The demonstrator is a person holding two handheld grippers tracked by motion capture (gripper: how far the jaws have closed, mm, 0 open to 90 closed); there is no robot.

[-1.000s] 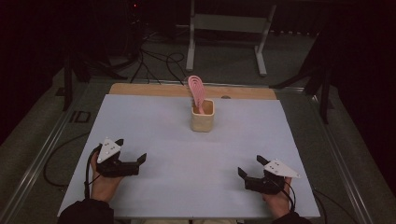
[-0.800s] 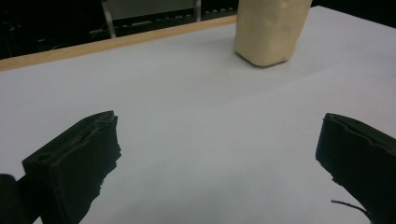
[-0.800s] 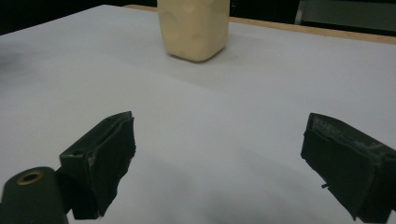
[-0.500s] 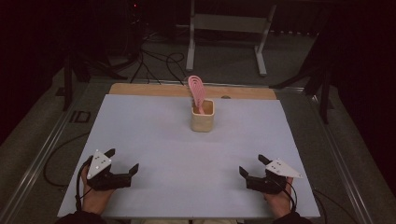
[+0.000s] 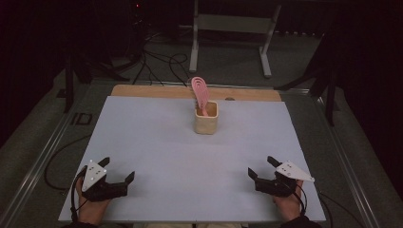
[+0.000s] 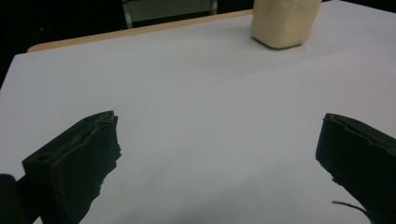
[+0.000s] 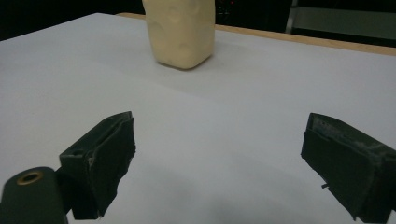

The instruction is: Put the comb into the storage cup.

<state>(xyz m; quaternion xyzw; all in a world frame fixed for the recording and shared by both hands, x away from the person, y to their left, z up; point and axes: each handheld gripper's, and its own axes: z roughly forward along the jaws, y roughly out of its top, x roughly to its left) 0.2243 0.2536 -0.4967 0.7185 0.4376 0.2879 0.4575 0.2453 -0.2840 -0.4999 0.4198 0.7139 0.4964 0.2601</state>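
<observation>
Pink spatula [image 5: 200, 93] stands upright in the cream cup [image 5: 206, 118] at the tabletop's [image 5: 157, 142] far middle, well apart from your left gripper [image 5: 117, 170] and right gripper [image 5: 260, 167], jaws spread and empty, so reach forward next.

Pink spatula [image 5: 200, 93] upright in cream cup [image 5: 206, 120] mid-table

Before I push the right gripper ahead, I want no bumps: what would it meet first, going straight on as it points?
Probably the cup. The right gripper has open jaws over bare table, and the cup stands ahead, slightly left of its line, so it might just pass beside it.
</observation>
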